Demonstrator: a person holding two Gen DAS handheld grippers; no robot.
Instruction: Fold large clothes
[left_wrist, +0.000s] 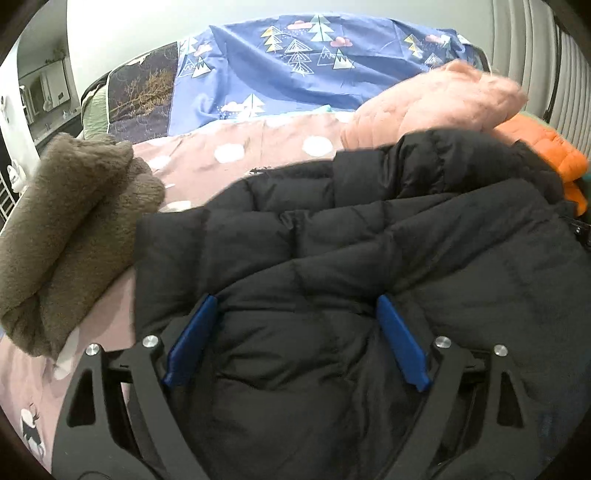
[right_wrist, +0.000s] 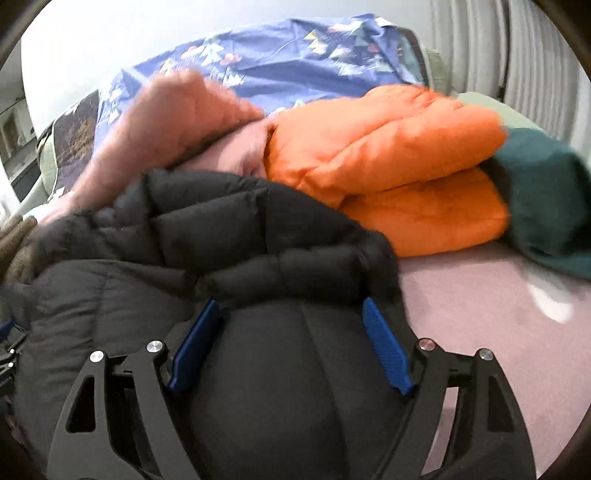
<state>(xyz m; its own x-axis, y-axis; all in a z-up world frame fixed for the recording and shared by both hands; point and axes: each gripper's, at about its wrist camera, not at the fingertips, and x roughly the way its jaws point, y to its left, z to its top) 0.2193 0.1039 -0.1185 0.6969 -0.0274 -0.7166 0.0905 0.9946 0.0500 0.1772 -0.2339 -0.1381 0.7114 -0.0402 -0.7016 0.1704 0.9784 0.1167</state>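
Note:
A black puffer jacket (left_wrist: 369, 240) lies bunched on the pink bed sheet (left_wrist: 229, 162); it also fills the lower left of the right wrist view (right_wrist: 221, 236). My left gripper (left_wrist: 295, 306) is open, its blue fingers (left_wrist: 192, 339) wide apart and pressed into the jacket's padding. My right gripper (right_wrist: 291, 306) is open too, its blue fingers (right_wrist: 386, 347) set on either side of a bulge of the jacket near its right edge. Whether either gripper pinches fabric is not clear.
A folded brown fleece (left_wrist: 70, 229) lies at the left. A pink fluffy garment (left_wrist: 436, 99), a folded orange puffer jacket (right_wrist: 399, 162) and a dark green garment (right_wrist: 546, 199) lie behind the black jacket. A blue tree-print cover (left_wrist: 288, 70) drapes the headboard. Ribbed wall at right.

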